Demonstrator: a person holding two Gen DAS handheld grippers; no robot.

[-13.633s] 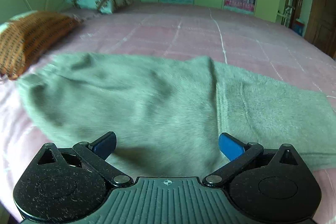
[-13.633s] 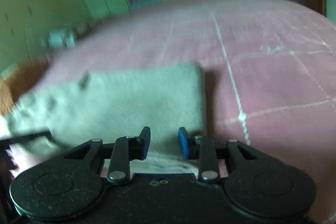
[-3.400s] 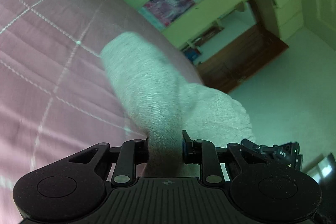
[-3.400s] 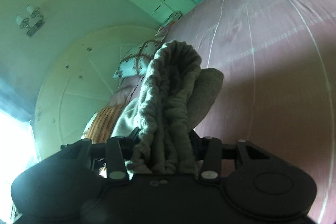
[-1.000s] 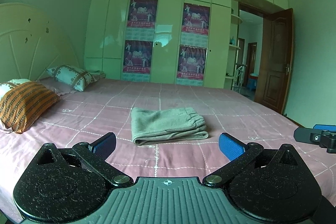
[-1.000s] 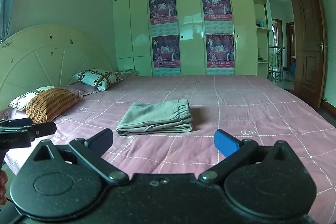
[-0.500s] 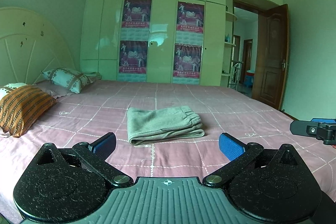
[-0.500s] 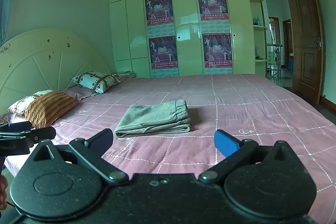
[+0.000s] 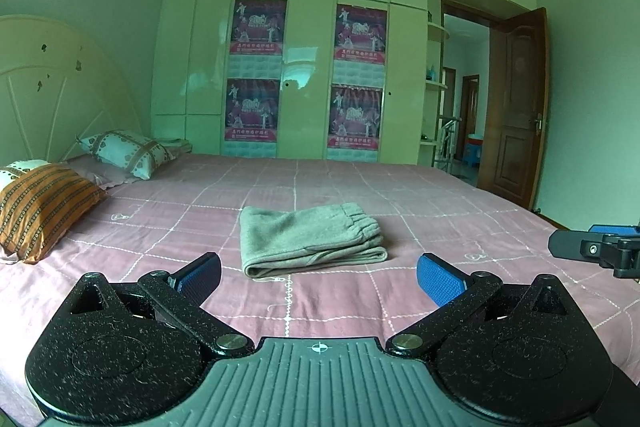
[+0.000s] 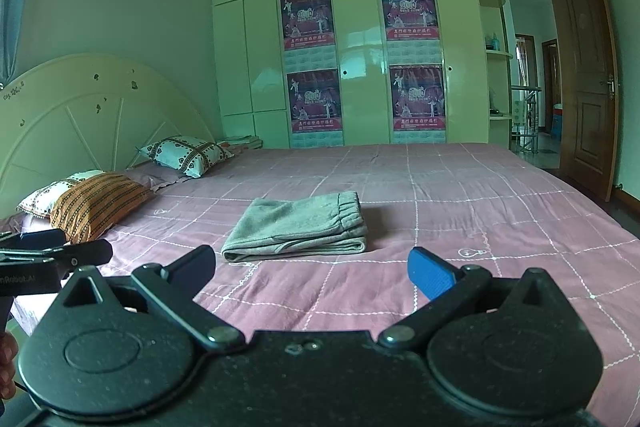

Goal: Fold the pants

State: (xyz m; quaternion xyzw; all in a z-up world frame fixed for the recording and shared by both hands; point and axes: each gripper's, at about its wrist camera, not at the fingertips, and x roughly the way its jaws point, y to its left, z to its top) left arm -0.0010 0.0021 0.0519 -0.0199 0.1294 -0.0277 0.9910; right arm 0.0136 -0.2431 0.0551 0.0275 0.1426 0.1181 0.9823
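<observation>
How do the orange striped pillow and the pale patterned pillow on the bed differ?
The orange striped pillow is brown-orange with fine stripes; the pale patterned pillow is whitish-teal with dark bands and small motifs. The orange one lies nearer the camera, the pale one farther along the headboard. Both rest at the head of the pink bed.

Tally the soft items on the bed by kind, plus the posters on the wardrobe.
Folded pants: 1
Pillows: 3, patterned white, orange striped, white one behind it
Posters: 4
Total: 8
</observation>
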